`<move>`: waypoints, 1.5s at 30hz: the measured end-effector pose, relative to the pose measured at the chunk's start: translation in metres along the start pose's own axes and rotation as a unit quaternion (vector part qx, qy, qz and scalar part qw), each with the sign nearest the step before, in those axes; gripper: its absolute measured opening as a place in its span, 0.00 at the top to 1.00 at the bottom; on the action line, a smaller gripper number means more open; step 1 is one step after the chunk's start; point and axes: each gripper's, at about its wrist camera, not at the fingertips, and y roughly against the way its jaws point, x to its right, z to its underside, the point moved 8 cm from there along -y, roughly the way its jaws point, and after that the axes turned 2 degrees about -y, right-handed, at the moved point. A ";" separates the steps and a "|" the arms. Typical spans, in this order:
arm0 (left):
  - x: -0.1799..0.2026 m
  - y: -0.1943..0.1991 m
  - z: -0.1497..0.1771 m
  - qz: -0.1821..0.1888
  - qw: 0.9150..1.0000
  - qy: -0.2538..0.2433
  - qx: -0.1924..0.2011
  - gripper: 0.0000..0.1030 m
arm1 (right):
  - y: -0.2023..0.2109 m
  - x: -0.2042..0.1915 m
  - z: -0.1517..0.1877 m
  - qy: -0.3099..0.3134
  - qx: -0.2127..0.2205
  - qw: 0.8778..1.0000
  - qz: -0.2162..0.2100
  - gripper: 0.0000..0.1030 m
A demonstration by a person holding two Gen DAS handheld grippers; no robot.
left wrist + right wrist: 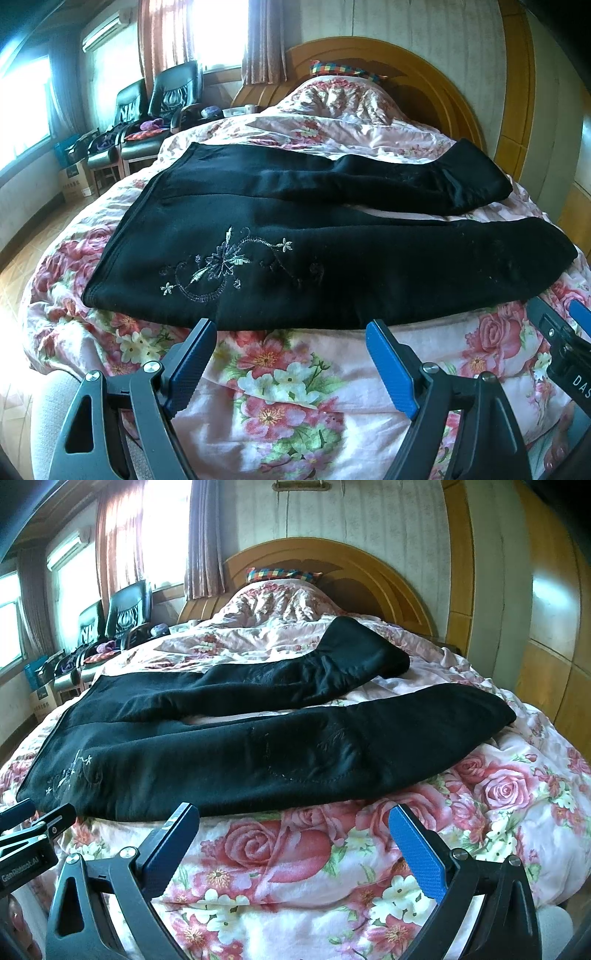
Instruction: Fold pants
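Floral bedding (295, 373) covers a bed with a wooden headboard (369, 565), and one pair of black pants (295, 258) lies flat across it, waist to the left, two legs spread apart to the right. No fold looks made yet (all of it remains). Two grippers hover near the closest edge: left gripper (291, 332) and right gripper (295, 816), fingers apart, empty.

Your left gripper (291, 328) hangs with fingers (195, 354) spread wide, empty, just short of the black pants (295, 240) lying flat on the bed (295, 387); waistband at 9 o'clock, legs toward 3.
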 end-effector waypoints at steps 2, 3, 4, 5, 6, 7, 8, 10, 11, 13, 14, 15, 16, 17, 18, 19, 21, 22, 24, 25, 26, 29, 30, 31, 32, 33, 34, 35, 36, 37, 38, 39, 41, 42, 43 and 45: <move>0.000 0.000 0.000 -0.001 1.000 0.000 0.000 0.18 | 0.000 0.000 0.000 0.000 -0.001 1.000 0.000 0.00; 0.000 0.000 0.000 0.000 1.000 0.000 -0.001 0.18 | 0.000 -0.001 0.000 0.000 -0.001 1.000 0.000 0.00; 0.000 0.000 0.000 0.001 1.000 0.000 -0.001 0.18 | 0.000 -0.001 0.000 0.000 -0.001 1.000 0.000 0.00; 0.000 0.000 0.000 0.000 1.000 0.000 -0.001 0.18 | 0.000 -0.001 0.001 0.000 -0.001 1.000 0.000 0.00; 0.000 0.000 0.000 -0.001 1.000 0.000 -0.001 0.18 | 0.000 -0.001 0.001 0.000 -0.002 1.000 0.000 0.00; 0.000 0.000 0.000 0.000 1.000 0.000 -0.002 0.18 | 0.000 -0.001 0.001 0.000 -0.002 1.000 0.001 0.00; 0.000 0.000 0.000 0.000 1.000 0.000 -0.003 0.18 | 0.000 -0.001 0.001 0.000 -0.003 1.000 0.000 0.00; 0.000 0.000 0.001 -0.001 1.000 0.000 -0.002 0.18 | -0.001 -0.001 0.001 0.000 -0.003 1.000 0.001 0.00; 0.000 0.000 0.001 -0.002 1.000 0.000 -0.003 0.18 | -0.001 -0.001 0.001 0.000 -0.003 1.000 0.001 0.00; -0.001 0.000 0.001 0.000 1.000 0.001 -0.004 0.18 | -0.002 -0.001 0.001 -0.001 -0.003 1.000 0.000 0.00; -0.001 0.000 0.002 -0.001 1.000 0.001 -0.004 0.18 | -0.002 -0.001 0.002 0.000 -0.004 1.000 0.000 0.00; 0.000 -0.001 0.002 -0.001 1.000 0.001 -0.005 0.18 | -0.002 -0.001 0.002 0.000 -0.004 1.000 0.000 0.00; 0.000 -0.001 0.002 -0.001 1.000 0.001 -0.006 0.18 | -0.002 -0.001 0.002 0.000 -0.005 1.000 0.000 0.00; -0.001 -0.001 0.002 0.000 1.000 0.002 -0.007 0.18 | -0.003 0.000 0.002 -0.001 -0.005 1.000 0.000 0.00; -0.001 -0.002 0.002 -0.001 1.000 0.002 -0.007 0.18 | -0.003 0.000 0.002 -0.001 -0.005 1.000 0.000 0.00; -0.001 -0.002 0.002 -0.001 1.000 0.002 -0.008 0.18 | -0.003 0.000 0.002 -0.001 -0.005 1.000 0.000 0.00; 0.000 -0.003 0.002 -0.002 1.000 0.001 -0.009 0.18 | -0.003 0.000 0.002 -0.001 -0.005 1.000 0.000 0.00; 0.000 -0.003 0.003 -0.002 1.000 0.001 -0.010 0.18 | -0.003 -0.001 0.002 0.000 -0.005 1.000 0.000 0.00; 0.000 -0.004 0.003 -0.002 1.000 0.000 -0.012 0.18 | -0.003 0.000 0.002 0.000 -0.006 1.000 0.000 0.00; -0.001 -0.004 0.003 -0.002 1.000 0.001 -0.013 0.18 | -0.004 0.000 0.002 0.000 -0.006 1.000 0.000 0.00; -0.001 -0.005 0.003 -0.002 1.000 0.001 -0.014 0.18 | -0.003 0.000 0.002 0.000 -0.007 1.000 0.001 0.00; -0.002 -0.006 0.003 -0.003 1.000 0.003 -0.015 0.18 | -0.003 0.000 0.003 0.001 -0.006 1.000 0.000 0.00; -0.002 -0.006 0.003 -0.003 1.000 0.004 -0.016 0.18 | -0.003 -0.001 0.003 0.001 -0.006 1.000 0.001 0.00; -0.003 -0.006 0.004 -0.003 1.000 0.005 -0.017 0.18 | -0.004 -0.001 0.003 0.001 -0.007 1.000 0.001 0.00; -0.003 -0.007 0.004 -0.003 1.000 0.005 -0.018 0.18 | -0.003 -0.001 0.003 0.000 -0.006 1.000 0.001 0.00; -0.003 -0.008 0.004 -0.003 1.000 0.005 -0.019 0.18 | -0.003 -0.001 0.003 -0.001 -0.006 1.000 -0.001 0.00; -0.003 -0.008 0.004 -0.003 1.000 0.006 -0.020 0.18 | -0.004 0.000 0.003 -0.002 -0.006 1.000 -0.001 0.00; -0.004 -0.008 0.004 -0.002 1.000 0.007 -0.021 0.18 | -0.004 0.000 0.004 -0.003 -0.006 1.000 -0.001 0.00; -0.004 -0.009 0.004 -0.002 1.000 0.007 -0.022 0.18 | -0.004 0.000 0.004 -0.003 -0.006 1.000 0.000 0.00; -0.004 -0.009 0.004 -0.001 1.000 0.007 -0.022 0.18 | -0.004 0.000 0.004 -0.004 -0.007 1.000 -0.001 0.00; -0.004 -0.010 0.004 -0.001 1.000 0.008 -0.023 0.18 | -0.004 0.000 0.004 -0.005 -0.007 1.000 -0.001 0.00; -0.004 -0.010 0.004 0.000 1.000 0.008 -0.024 0.18 | -0.004 0.000 0.004 -0.006 -0.007 1.000 -0.001 0.00; -0.004 -0.011 0.005 0.006 1.000 0.009 -0.028 0.18 | -0.004 0.002 0.002 -0.006 -0.006 1.000 0.000 0.00; -0.004 -0.012 0.005 0.015 0.999 0.010 -0.032 0.18 | -0.004 0.002 0.001 -0.005 -0.005 1.000 0.001 0.00; -0.002 -0.015 0.006 0.036 0.999 0.012 -0.037 0.18 | -0.005 0.003 0.000 -0.003 -0.005 1.000 0.002 0.00; 0.003 -0.022 0.012 0.107 0.992 0.028 -0.064 0.18 | -0.008 0.007 -0.002 0.003 -0.005 1.000 0.004 0.00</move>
